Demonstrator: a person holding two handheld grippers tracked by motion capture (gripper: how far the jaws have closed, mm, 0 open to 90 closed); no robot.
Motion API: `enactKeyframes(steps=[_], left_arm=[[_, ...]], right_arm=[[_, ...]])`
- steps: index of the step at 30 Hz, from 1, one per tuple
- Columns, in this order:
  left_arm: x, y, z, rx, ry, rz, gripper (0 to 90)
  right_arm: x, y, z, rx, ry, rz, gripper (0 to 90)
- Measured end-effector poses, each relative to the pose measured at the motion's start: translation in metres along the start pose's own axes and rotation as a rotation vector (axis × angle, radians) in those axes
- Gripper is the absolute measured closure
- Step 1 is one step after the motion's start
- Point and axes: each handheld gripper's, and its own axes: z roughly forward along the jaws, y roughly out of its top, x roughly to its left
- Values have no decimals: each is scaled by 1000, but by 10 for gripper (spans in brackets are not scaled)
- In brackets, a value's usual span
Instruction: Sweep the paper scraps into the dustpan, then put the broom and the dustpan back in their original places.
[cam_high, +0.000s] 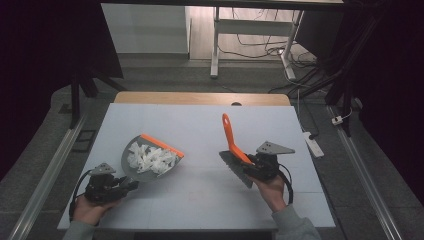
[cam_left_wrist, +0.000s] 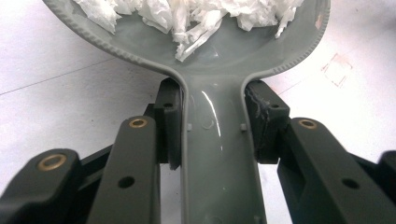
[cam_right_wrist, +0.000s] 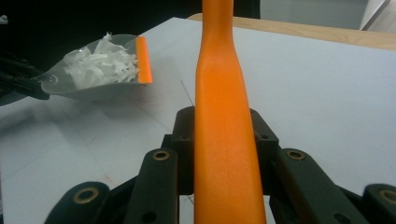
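**Dustpan of paper scraps in one gripper, brush in the other**

The landmark is the grey dustpan (cam_high: 150, 161) on the white table (cam_high: 200, 200). It holds a heap of white paper scraps (cam_high: 149, 157), which lie behind its orange lip (cam_high: 161, 145). The left gripper (cam_high: 131, 184) sits at the dustpan's near end, its jaws pinching the dustpan's grey handle (cam_left_wrist: 219, 154) from both sides; the left gripper view shows the pads (cam_left_wrist: 169, 126) pressed flat against the handle just below where the pan widens.

Well to the right of the dustpan, and apart from it, the right gripper (cam_high: 248, 161) clamps the orange handle (cam_right_wrist: 224, 135) of a brush (cam_high: 235, 150). The handle runs up between the jaws and away from the person. The brush's grey head (cam_high: 236, 167) hangs on the side of the gripper that faces the dustpan, near the table.
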Motion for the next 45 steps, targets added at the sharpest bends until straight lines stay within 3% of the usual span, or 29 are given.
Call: enactKeyframes(steps=[18, 27, 34, 45], left_arm=[[-4, 3, 3, -17, 34, -31, 616], [-5, 4, 7, -16, 93, -90, 615], [-9, 3, 14, -21, 152, -155, 615], [-17, 5, 30, -30, 190, -233, 615]], right_arm=[[-14, -7, -15, 12, -6, 17, 708], [-16, -8, -17, 24, 12, 31, 708], [-17, -5, -20, 39, 35, 96, 708], [-23, -9, -22, 60, 41, 113, 708]])
